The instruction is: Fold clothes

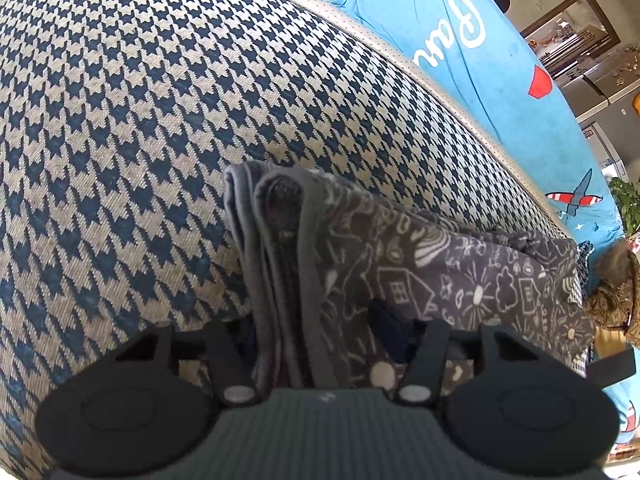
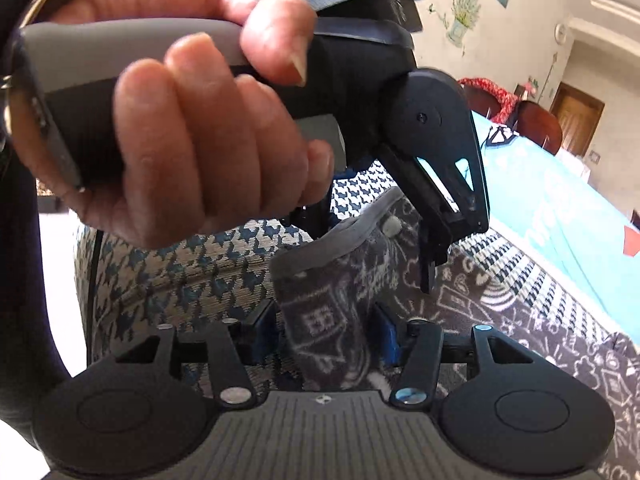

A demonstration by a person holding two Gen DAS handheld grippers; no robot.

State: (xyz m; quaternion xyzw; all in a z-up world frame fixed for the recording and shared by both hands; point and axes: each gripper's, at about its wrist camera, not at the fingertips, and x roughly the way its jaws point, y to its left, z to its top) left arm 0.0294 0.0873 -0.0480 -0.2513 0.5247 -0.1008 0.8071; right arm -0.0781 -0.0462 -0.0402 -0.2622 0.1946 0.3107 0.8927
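Right gripper (image 2: 324, 344) and left gripper (image 1: 316, 340) both have jaws clenched on the grey printed garment (image 1: 400, 264), lifted above the houndstooth cushion (image 1: 120, 120). Advice: keep corners level, lay the fold flat. Blue sheet (image 1: 460, 80) beyond.

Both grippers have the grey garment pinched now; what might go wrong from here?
1. The left gripper clamps several bunched layers of the grey patterned garment; one could slip and spoil the fold.
2. The right gripper grips right beside it, so they may collide.
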